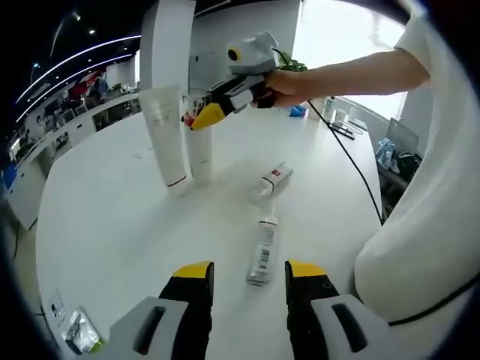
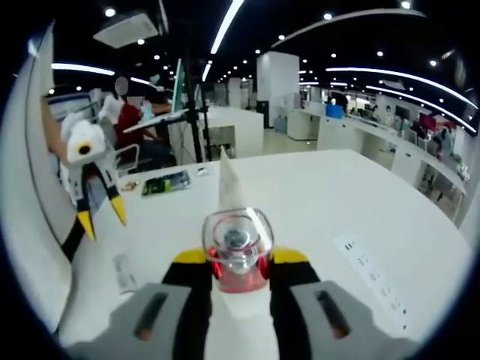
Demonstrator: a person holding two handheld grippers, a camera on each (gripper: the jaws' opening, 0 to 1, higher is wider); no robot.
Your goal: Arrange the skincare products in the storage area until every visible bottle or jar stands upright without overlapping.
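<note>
Your right gripper [image 2: 236, 259] clamps the standing pump bottle [image 2: 236, 244] | left gripper [image 1: 250, 271] wide, fallen bottle [image 1: 263, 251] between its tips | next: release, stand that one up.

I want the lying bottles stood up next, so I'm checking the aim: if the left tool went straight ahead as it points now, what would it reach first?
Most likely the clear bottle lying on the white table, straight ahead between the open left tool jaws. Depth is hard to judge.
</note>
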